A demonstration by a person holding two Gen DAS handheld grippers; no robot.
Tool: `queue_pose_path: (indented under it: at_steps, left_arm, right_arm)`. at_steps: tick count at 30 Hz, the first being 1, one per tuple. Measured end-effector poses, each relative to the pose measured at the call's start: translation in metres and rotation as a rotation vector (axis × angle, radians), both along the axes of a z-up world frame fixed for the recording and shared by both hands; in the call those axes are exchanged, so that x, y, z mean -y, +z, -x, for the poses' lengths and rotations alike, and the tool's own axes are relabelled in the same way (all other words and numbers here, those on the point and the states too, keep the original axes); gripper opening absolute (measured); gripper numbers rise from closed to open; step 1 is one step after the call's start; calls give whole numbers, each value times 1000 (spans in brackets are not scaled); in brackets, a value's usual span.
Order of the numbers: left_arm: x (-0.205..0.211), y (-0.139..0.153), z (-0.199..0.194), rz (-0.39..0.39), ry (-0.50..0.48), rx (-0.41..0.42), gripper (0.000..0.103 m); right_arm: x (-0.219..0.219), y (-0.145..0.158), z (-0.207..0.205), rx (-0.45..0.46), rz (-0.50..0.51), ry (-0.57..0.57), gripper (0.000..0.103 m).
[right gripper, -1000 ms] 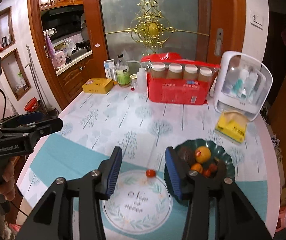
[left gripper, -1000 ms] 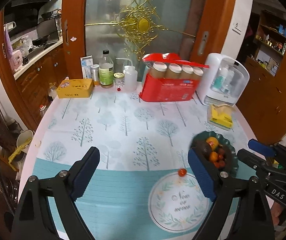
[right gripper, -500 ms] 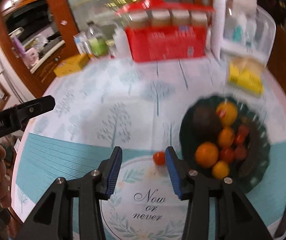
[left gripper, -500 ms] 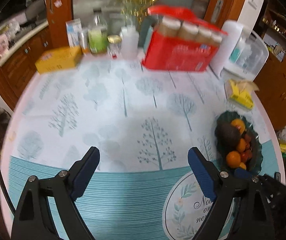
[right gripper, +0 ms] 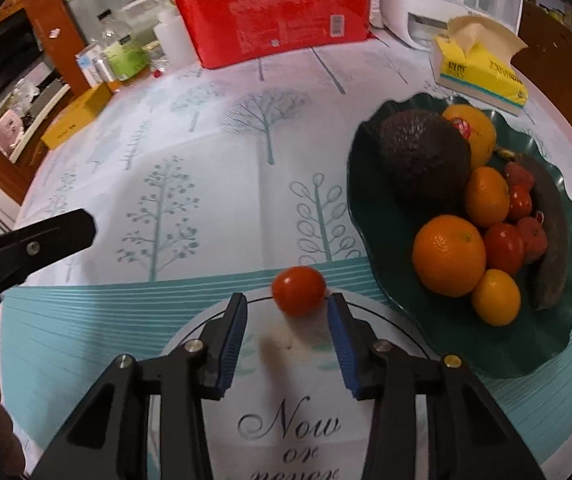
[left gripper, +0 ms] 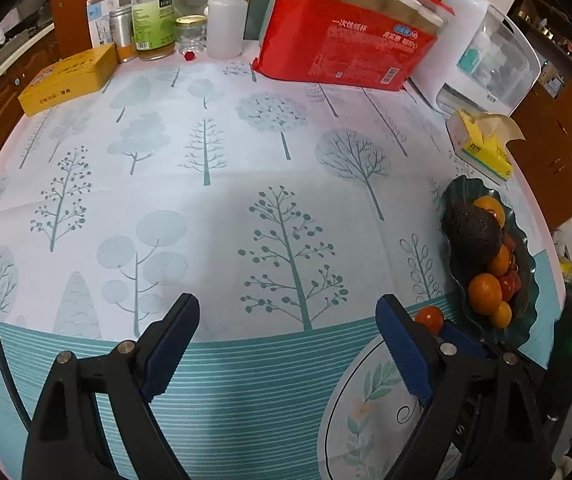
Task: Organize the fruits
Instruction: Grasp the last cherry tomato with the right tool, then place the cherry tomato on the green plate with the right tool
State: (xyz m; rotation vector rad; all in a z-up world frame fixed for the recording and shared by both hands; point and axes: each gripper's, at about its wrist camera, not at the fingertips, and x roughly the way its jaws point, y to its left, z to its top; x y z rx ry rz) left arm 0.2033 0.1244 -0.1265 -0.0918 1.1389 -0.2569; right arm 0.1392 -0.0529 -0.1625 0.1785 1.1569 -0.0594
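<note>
A small red tomato lies on the tablecloth just left of a dark green fruit plate. The plate holds an avocado, oranges, small red fruits and a dark banana. My right gripper is open, low over the table, its fingertips on either side of the tomato's near edge without touching it. In the left wrist view the tomato sits behind my left gripper's right finger, beside the plate. My left gripper is open and empty over the cloth.
At the table's far side stand a red pack of paper cups, a white dispenser, bottles and jars and a yellow box. A yellow tissue pack lies behind the plate. The table edge runs close to the plate's right.
Both grippers have dropped lower and moved forward toward the table. The right gripper has closed in on the tomato, which now lies between its fingertips. Both stay open.
</note>
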Motion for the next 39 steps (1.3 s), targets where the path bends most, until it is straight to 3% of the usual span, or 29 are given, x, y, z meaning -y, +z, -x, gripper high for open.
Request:
queue_pose_path:
  at_steps: [5, 11, 22, 25, 29, 39]
  left_arm:
    - [-1, -4, -1, 3, 7, -12, 89]
    - [-3, -2, 6, -5, 17, -16, 89]
    - [0, 19, 47, -33, 29, -35, 89]
    - [4, 22, 61, -48, 35, -56, 91]
    - [16, 35, 78, -59, 43, -48, 102]
    - [86, 87, 86, -42, 6, 16, 102]
  right_arm:
    - [0, -3, -2, 26, 47, -7, 30]
    - [-2, -4, -3, 39, 74, 6, 29]
    - [1, 18, 23, 33, -3, 54, 28]
    - [5, 29, 36, 40, -28, 70, 28]
    - [14, 50, 54, 71, -47, 99, 28]
    - [70, 138, 70, 180, 19, 192, 28]
